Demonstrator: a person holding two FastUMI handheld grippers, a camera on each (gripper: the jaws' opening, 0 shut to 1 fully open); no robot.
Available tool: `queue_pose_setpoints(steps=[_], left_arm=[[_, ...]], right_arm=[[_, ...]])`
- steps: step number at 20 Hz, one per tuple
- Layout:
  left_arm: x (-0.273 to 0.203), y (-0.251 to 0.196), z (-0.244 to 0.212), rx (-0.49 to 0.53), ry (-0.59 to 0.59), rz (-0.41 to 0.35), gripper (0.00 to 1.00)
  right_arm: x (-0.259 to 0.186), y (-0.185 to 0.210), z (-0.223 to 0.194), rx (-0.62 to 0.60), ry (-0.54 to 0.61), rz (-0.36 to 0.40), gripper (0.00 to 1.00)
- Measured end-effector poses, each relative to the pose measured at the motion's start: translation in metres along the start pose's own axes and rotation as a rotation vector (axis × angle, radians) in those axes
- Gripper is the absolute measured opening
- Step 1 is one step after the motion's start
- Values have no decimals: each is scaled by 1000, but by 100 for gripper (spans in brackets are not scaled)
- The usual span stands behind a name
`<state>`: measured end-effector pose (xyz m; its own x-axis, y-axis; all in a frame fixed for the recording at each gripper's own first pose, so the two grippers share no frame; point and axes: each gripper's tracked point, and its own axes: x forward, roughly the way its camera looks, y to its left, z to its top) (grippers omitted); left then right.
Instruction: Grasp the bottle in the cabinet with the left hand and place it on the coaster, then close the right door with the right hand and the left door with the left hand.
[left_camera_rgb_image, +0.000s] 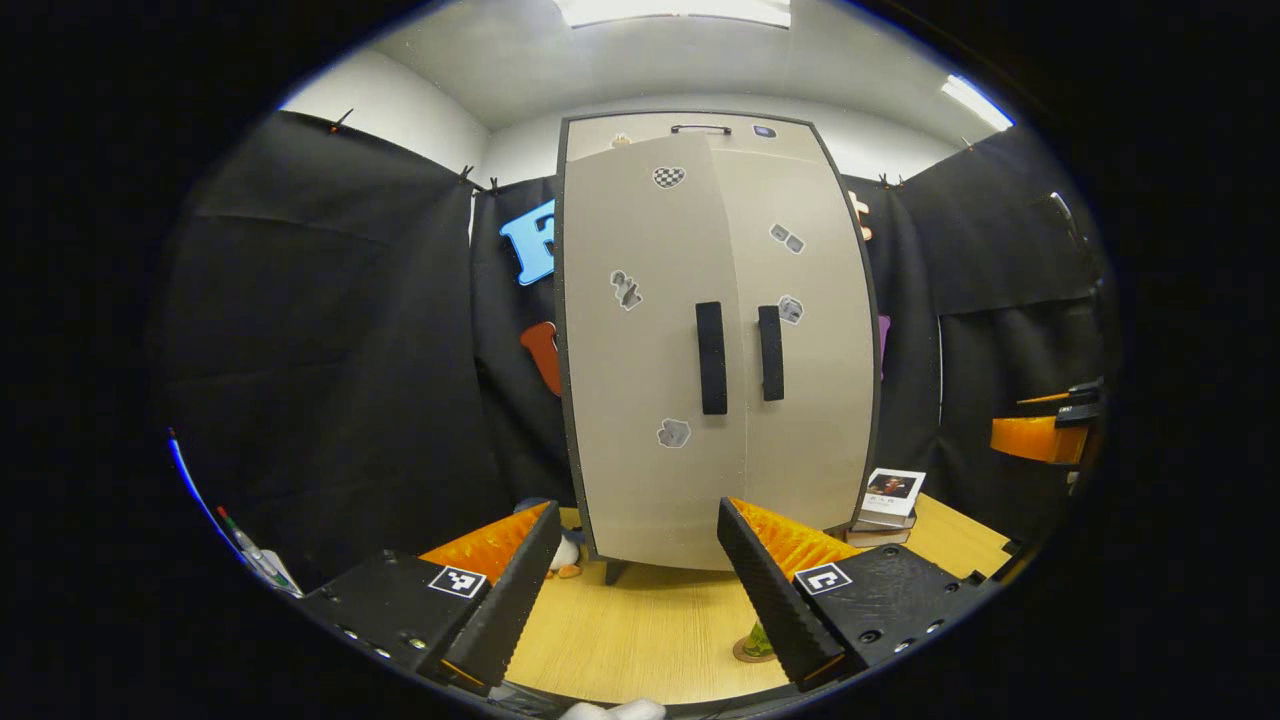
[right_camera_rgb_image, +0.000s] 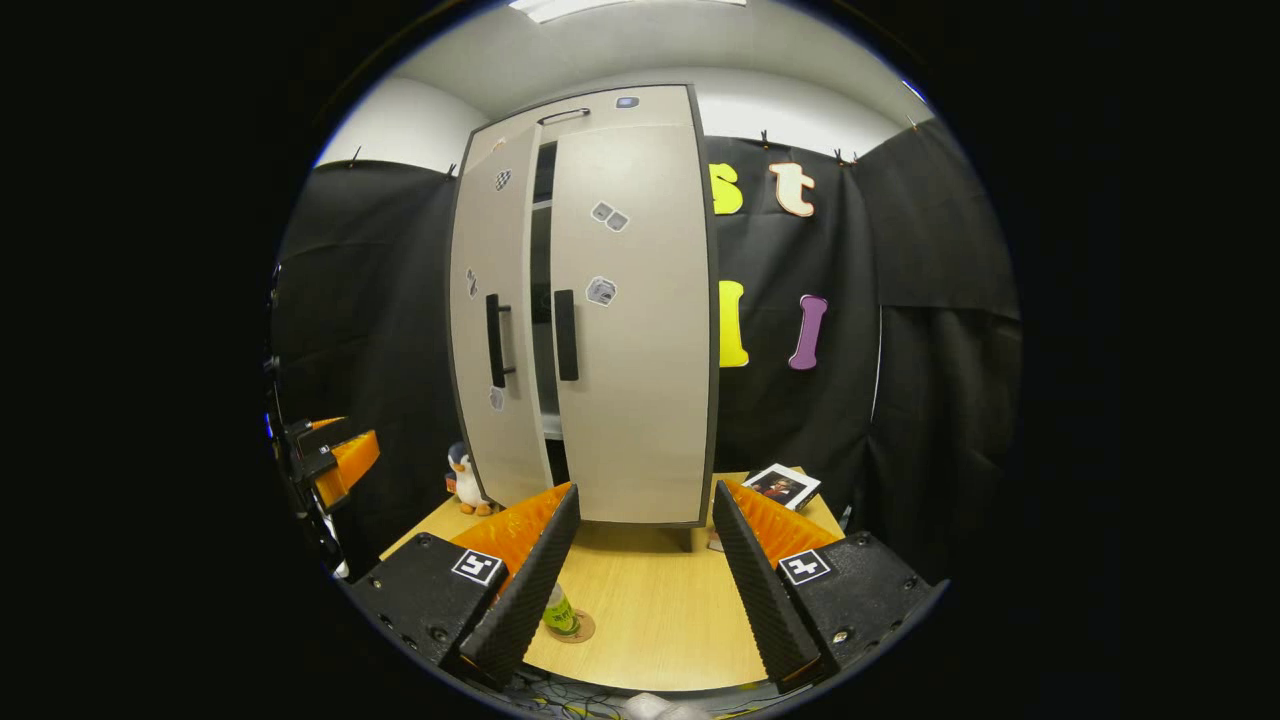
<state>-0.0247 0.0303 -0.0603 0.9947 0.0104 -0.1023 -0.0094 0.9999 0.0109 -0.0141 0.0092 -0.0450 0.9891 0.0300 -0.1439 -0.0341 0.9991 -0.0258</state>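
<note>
A tall beige cabinet (left_camera_rgb_image: 640, 480) stands on the wooden table (left_camera_rgb_image: 640, 640). Its right door (right_camera_rgb_image: 640, 400) lies flat and closed. The left door (right_camera_rgb_image: 478, 350) is ajar, with a dark gap between the two black handles. A small green bottle (right_camera_rgb_image: 559, 611) stands upright on a round cork coaster (right_camera_rgb_image: 581, 628) in front of the cabinet; in the left gripper view the bottle (left_camera_rgb_image: 757, 640) is half hidden behind one finger. My left gripper (left_camera_rgb_image: 636, 510) is open and empty, facing the doors. My right gripper (right_camera_rgb_image: 645, 490) is open and empty, also back from the cabinet.
A toy penguin (right_camera_rgb_image: 465, 480) stands by the cabinet's left foot. Stacked books (left_camera_rgb_image: 888, 500) lie at its right side. Black cloth walls close the booth on all sides. The other gripper (left_camera_rgb_image: 1045, 430) hovers at the far right of the left gripper view.
</note>
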Motion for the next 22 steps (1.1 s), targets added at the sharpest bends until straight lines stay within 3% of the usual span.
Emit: queue_pose_setpoints(steps=[5,22], left_arm=[[-9,8,5,-16,-15,22,96],[-14,-14,24,12,-50,-11,96]], right_arm=[[-5,1,4,-20,-13,-3,83],[-11,-11,16,5,-66,-27,83]])
